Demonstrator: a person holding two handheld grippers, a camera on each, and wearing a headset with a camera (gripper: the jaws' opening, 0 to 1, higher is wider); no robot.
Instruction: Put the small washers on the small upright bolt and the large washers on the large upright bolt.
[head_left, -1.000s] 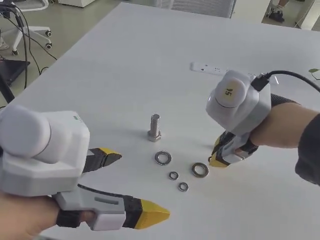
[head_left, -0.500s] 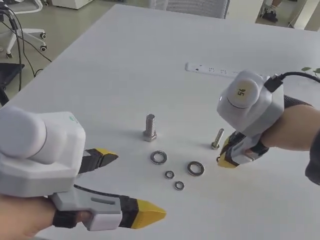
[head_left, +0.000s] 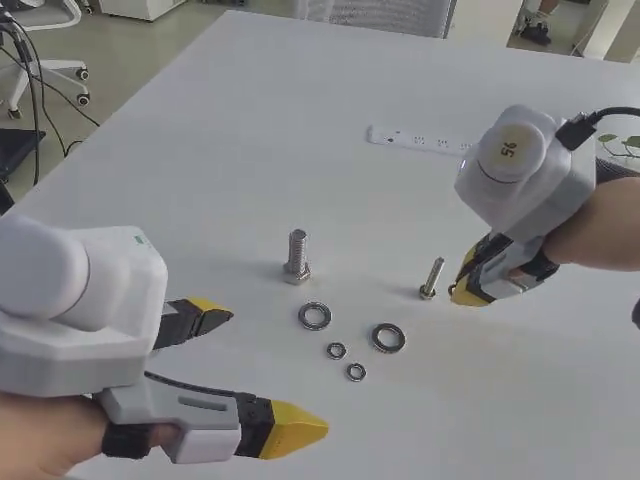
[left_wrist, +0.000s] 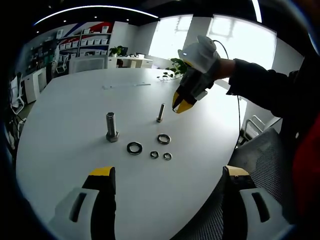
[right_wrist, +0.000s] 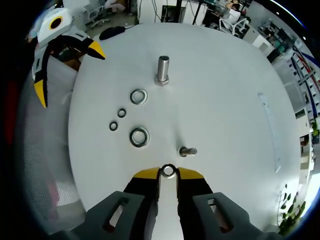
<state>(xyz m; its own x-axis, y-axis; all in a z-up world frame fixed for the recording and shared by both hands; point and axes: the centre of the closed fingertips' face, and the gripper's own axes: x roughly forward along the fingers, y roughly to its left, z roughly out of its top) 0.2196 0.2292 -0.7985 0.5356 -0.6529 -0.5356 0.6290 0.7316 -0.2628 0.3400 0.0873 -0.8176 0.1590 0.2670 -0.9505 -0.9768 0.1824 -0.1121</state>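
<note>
The large upright bolt (head_left: 296, 257) stands mid-table, with the small upright bolt (head_left: 431, 278) to its right. Two large washers (head_left: 314, 316) (head_left: 388, 338) and two small washers (head_left: 336, 351) (head_left: 356, 372) lie flat in front of them. My right gripper (head_left: 468, 294) hovers just right of the small bolt (right_wrist: 186, 151). It (right_wrist: 168, 172) is shut on a small washer (right_wrist: 168, 171), seen as a ring between the yellow tips. My left gripper (head_left: 255, 368) is held wide open near the front edge, with nothing between its fingers (left_wrist: 102, 180).
A white power strip (head_left: 420, 140) lies at the far side of the white table (head_left: 200, 150). Office chairs and cables stand on the floor beyond the table's left edge. The right arm's sleeve (left_wrist: 260, 85) reaches in from the right.
My right gripper has lifted and moved right, away from the loose washers, uncovering the small bolt. The left gripper has stayed open in place.
</note>
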